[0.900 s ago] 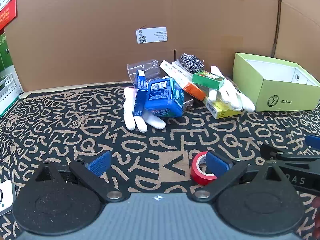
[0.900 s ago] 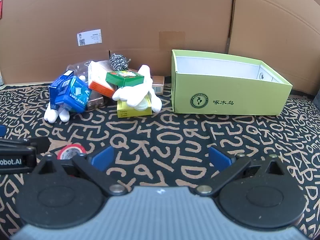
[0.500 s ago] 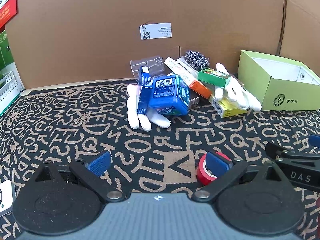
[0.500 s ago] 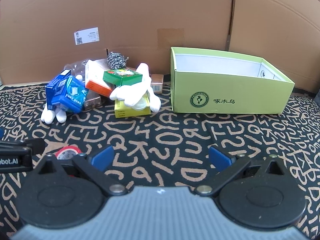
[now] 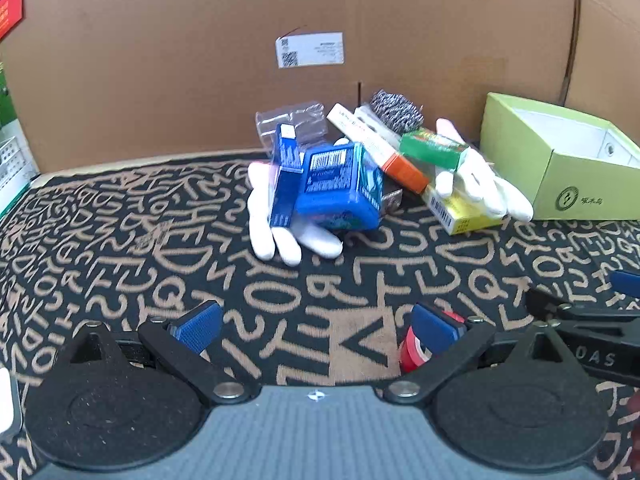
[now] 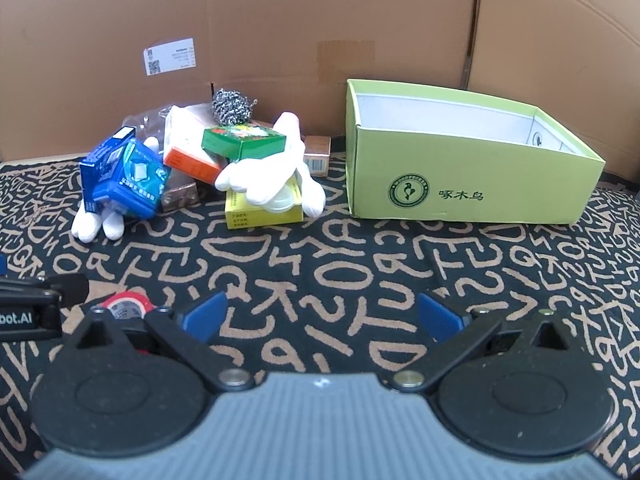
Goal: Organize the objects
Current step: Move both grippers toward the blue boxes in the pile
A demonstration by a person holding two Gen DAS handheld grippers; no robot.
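- Left wrist view: left tool (image 5: pixel 316 326) hangs low over the black letter-patterned mat (image 5: pixel 120 240), blue pads spread wide, nothing between them.
- Red roll of tape (image 5: pixel 416 350) lies on the mat just behind the tool's right pad, partly hidden.
- Right tool (image 6: pixel 320 316) likewise spread wide and holding nothing; seen in the left view at the right edge.
- Mid-field: heap of objects – blue rectangular carton (image 5: pixel 340 188) on a white glove (image 5: pixel 280 236), orange-ended white box (image 5: pixel 380 148), small green box (image 6: pixel 244 142), yellow box (image 6: pixel 260 210), second white glove (image 6: pixel 272 176).
- Steel wool scourer (image 6: pixel 230 106) at the heap's back.
- Lime-green open cardboard box (image 6: pixel 460 184) right of the heap, near it.
- Brown cardboard wall (image 6: pixel 320 20) behind all.
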